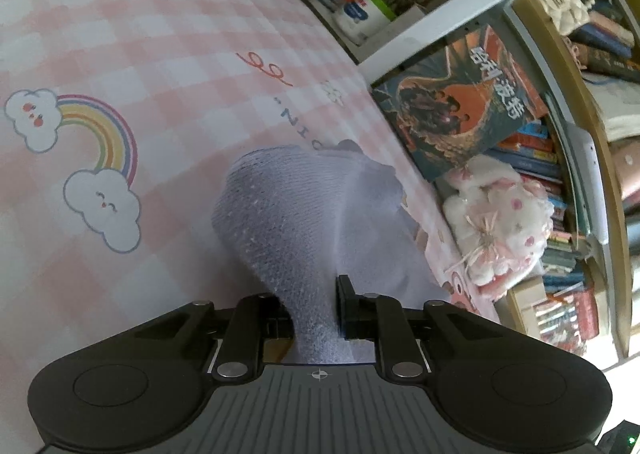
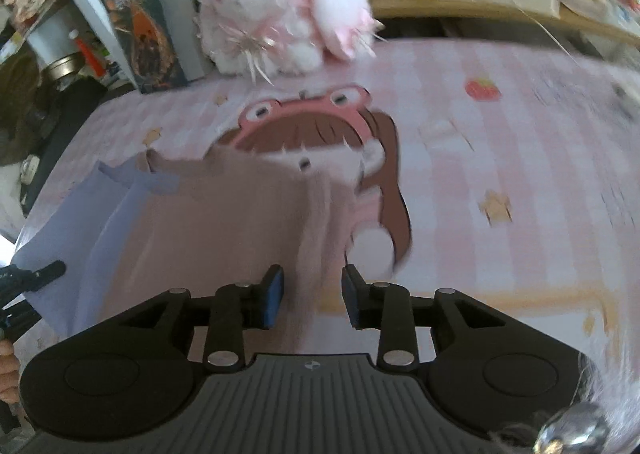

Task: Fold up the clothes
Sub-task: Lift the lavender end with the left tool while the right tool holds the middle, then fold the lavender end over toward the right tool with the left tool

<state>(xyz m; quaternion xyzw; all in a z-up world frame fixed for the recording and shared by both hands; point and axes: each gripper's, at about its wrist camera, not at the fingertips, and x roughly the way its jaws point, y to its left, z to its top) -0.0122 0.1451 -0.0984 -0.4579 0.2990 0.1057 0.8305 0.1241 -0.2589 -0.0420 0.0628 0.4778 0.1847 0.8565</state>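
Two hand-held grippers are in use over a counter (image 1: 100, 34) covered with a pink-and-white checked cloth. The left hand-held gripper (image 1: 308, 306) is closed narrowly on a pale lilac knitted garment (image 1: 304, 214); the fabric is bunched between its fingers and spreads out ahead of them onto the cloth, just beside the counter's right edge. A printed rainbow with two clouds (image 1: 80, 158) lies well to the left of this gripper. The right hand-held gripper (image 2: 312, 300) has its jaws partly apart; a pinkish fold of fabric (image 2: 256, 222) runs into the gap between the pads, but blur prevents confirming whether the pads press on it. The lilac part of the garment (image 2: 80, 238) lies to the left of this gripper, reaching the left hand-held gripper, whose tip shows at the frame's left edge. Ahead of the right gripper, a printed cartoon figure in a pink frog hat (image 2: 312, 122) is partly covered by the fabric. Beyond that, at the far edge of the counter, stands a white-and-pink plush toy (image 2: 280, 10), with a book (image 2: 144, 30) upright just left of it against a shelf (image 2: 84, 6).
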